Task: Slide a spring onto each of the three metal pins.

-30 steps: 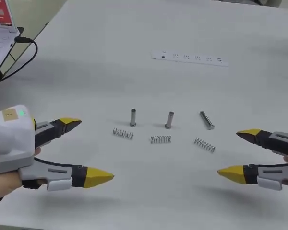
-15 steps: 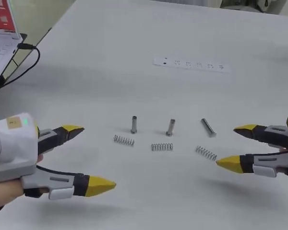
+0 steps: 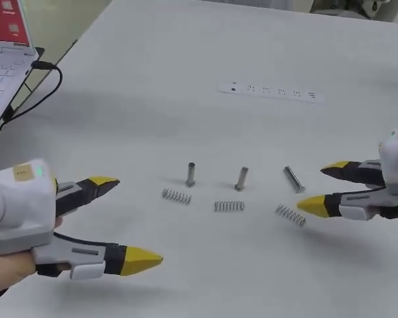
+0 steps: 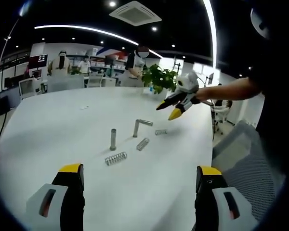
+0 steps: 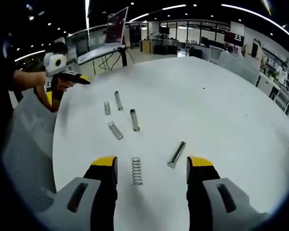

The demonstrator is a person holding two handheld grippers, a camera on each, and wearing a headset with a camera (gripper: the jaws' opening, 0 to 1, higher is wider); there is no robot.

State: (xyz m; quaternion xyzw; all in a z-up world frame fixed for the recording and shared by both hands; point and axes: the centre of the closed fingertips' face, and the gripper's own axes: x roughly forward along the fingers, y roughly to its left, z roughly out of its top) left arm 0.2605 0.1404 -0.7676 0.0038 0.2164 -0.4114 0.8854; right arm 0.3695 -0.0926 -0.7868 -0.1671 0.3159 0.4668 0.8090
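Three metal pins lie in a row on the white table: the left pin (image 3: 190, 173) and the middle pin (image 3: 241, 178) stand upright, the right pin (image 3: 292, 179) lies on its side. In front of each lies a spring: left spring (image 3: 176, 195), middle spring (image 3: 229, 206), right spring (image 3: 290, 214). My right gripper (image 3: 316, 187) is open, its tips just right of the right spring (image 5: 136, 170) and the lying pin (image 5: 176, 154). My left gripper (image 3: 131, 220) is open at the lower left, well short of the left spring (image 4: 116, 158) and left pin (image 4: 113, 138).
A white power strip (image 3: 266, 91) lies farther back on the table. A laptop (image 3: 3, 46) with a black cable (image 3: 36, 93) sits at the far left edge. People and office desks show in the background of the left gripper view.
My right gripper has moved in toward the right spring and the lying pin. The left gripper has stayed about where it was. The head view has shifted.
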